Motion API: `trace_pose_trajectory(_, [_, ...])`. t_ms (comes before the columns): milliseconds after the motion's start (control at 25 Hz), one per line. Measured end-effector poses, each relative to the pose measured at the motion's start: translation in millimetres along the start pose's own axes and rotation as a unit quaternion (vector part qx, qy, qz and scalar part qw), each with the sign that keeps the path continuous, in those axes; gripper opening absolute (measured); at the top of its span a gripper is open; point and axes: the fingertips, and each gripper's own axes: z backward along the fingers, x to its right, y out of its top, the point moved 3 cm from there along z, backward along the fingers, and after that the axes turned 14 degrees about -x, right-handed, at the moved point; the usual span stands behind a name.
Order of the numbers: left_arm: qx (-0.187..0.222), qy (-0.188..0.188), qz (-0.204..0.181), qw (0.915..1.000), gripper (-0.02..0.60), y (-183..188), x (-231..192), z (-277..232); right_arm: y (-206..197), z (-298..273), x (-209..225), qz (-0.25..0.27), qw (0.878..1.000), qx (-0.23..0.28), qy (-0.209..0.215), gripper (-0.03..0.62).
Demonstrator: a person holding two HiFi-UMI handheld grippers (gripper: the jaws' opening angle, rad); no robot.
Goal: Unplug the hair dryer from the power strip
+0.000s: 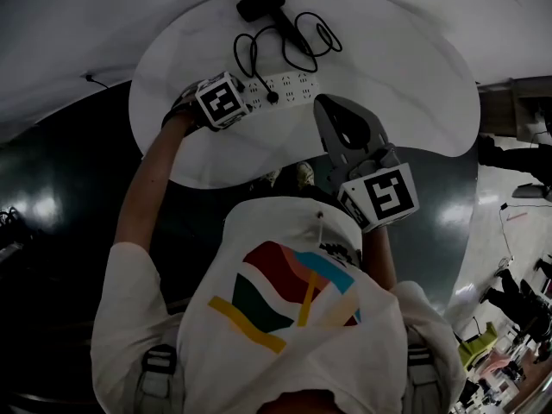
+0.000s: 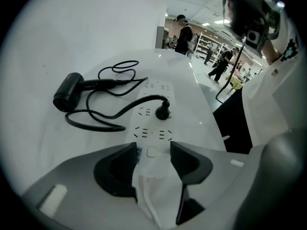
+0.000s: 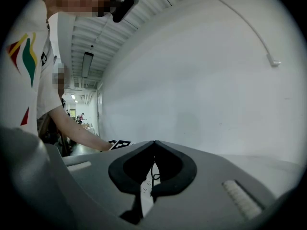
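The hair dryer (image 1: 260, 3) lies at the far side of the white table (image 1: 388, 84); its black plug (image 2: 163, 112) sits in the power strip (image 2: 153, 87) nearer the person; the left gripper (image 2: 153, 150) points steeply down, jaws spread astride the strip's near end, contact unclear; the right gripper (image 3: 154, 144), pressed together and empty, hovers just beside the strip.

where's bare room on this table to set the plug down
Bare: the table right of the power strip out to the rim, and the left part beside the hair dryer. Crowded: the back middle, where the cord loops between dryer and strip, with the left gripper over the strip's near end.
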Motion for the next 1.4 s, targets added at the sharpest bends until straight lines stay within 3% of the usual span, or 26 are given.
trace_pose_trajectory(120, [0.007,0.022,-0.007,0.9997,0.219,5.4,-5.0,7.9,4.5,-8.8,-1.0,0.021,1.000,0.003,0.008,0.014])
trace_pose_trajectory(440, [-0.009,0.012,-0.008,0.9998,0.210,7.9,-6.9,5.7,-17.1,-59.1,5.7,0.076,0.997,0.002,0.027,0.014])
trace_pose_trajectory(520, [-0.008,0.009,-0.005,0.9999,0.207,7.6,-6.0,6.2,-36.1,-80.3,4.0,0.097,0.994,-0.015,0.047,0.066])
trace_pose_trajectory(600, [-0.003,0.011,-0.003,0.9999,0.207,9.5,-5.7,6.9,-56.5,-100.8,0.8,0.101,0.991,-0.040,0.075,0.171])
trace_pose_trajectory(840, [-0.007,0.008,-0.009,0.9999,0.207,14.6,-6.8,1.0,-111.8,-157.7,-2.2,0.114,0.981,-0.114,0.109,0.172])
trace_pose_trajectory(1000, [-0.035,-0.035,0.004,0.9988,0.206,4.5,5.2,-6.5,-127.4,-172.7,-7.2,0.135,0.973,-0.141,0.122,0.167])
trace_pose_trajectory(1160, [-0.036,-0.042,0.005,0.9985,0.206,5.1,7.8,-8.3,-141.3,-182.4,-10.1,0.150,0.968,-0.159,0.128,0.160])
trace_pose_trajectory(1400, [-0.039,-0.040,0.005,0.9984,0.206,5.6,7.4,-8.0,-151.4,-190.8,-8.3,0.174,0.965,-0.161,0.112,0.074])
